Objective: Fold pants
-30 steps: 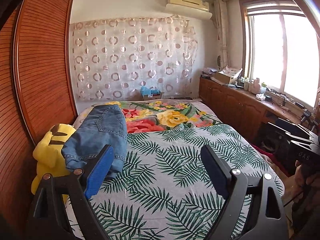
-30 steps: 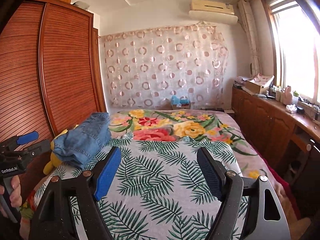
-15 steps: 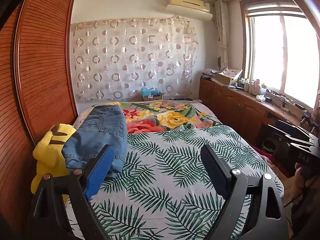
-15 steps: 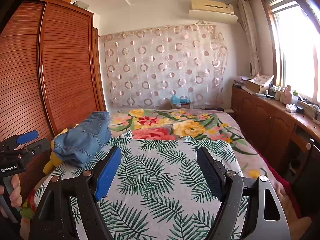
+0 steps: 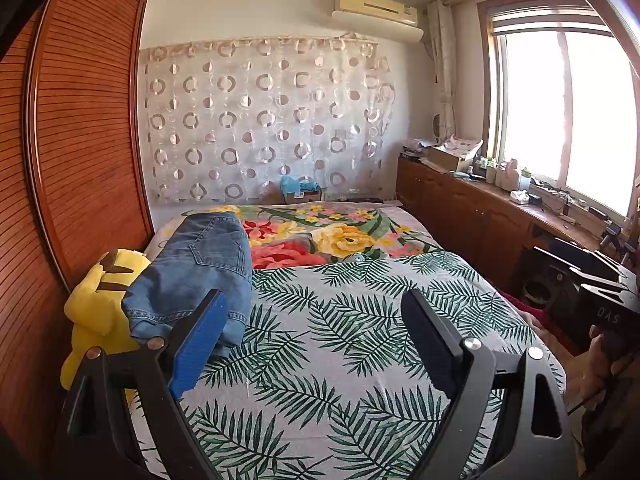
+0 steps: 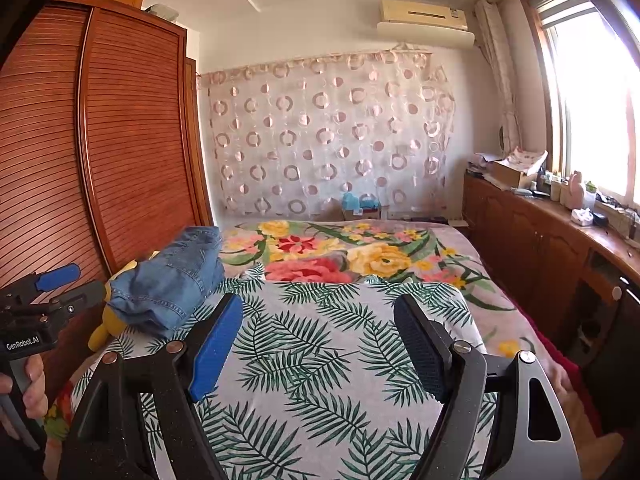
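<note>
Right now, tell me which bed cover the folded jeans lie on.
Mostly the palm-leaf sheet, the nearer cover; the jeans only reach the flowered blanket behind with their far end.

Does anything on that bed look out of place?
Only slightly: the folded jeans sit at the bed's left edge, partly resting on a yellow plush toy instead of lying flat. Nothing looks spilled or damaged.

The left gripper (image 5: 312, 344) is held level with its jaws spread wide, nothing being gripped between the fingers (image 5: 198, 346). The right gripper (image 6: 318, 346) is likewise held level with its jaws wide apart and unloaded. Each handle is grasped by a hand (image 6: 28, 384).
</note>
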`<state>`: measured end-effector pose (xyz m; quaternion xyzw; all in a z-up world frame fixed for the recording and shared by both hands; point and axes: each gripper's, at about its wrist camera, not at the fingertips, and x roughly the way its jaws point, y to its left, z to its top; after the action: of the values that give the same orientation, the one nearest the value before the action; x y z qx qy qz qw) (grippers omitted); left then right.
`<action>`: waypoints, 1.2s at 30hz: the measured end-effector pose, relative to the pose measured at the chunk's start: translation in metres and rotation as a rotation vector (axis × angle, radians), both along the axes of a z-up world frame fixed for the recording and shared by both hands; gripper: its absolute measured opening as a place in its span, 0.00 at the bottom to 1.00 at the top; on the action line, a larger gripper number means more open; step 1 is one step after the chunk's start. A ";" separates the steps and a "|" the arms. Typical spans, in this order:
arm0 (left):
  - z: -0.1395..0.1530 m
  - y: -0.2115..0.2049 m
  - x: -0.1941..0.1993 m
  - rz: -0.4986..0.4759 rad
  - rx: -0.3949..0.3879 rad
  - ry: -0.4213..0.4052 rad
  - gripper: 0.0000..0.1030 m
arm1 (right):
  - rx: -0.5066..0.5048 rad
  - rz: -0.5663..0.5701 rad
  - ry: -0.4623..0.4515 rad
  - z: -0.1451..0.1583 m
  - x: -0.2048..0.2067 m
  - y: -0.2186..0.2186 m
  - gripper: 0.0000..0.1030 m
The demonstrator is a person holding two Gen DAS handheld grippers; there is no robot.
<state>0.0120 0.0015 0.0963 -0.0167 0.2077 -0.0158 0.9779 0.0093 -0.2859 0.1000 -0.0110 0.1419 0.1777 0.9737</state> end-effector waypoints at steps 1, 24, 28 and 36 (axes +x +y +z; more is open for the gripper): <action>0.000 0.000 0.000 -0.001 0.000 0.000 0.86 | -0.001 0.001 -0.001 0.000 0.000 0.000 0.77; 0.003 -0.005 -0.002 -0.001 0.000 -0.005 0.86 | -0.005 0.009 -0.008 0.000 0.001 -0.004 0.77; 0.002 -0.004 -0.002 -0.002 -0.001 -0.006 0.86 | 0.000 0.010 -0.007 0.001 0.002 -0.005 0.77; 0.002 -0.004 -0.002 -0.001 -0.001 -0.006 0.86 | -0.004 0.008 -0.008 0.001 0.001 -0.003 0.77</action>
<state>0.0095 -0.0022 0.0988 -0.0172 0.2046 -0.0165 0.9786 0.0099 -0.2886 0.1005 -0.0144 0.1384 0.1812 0.9736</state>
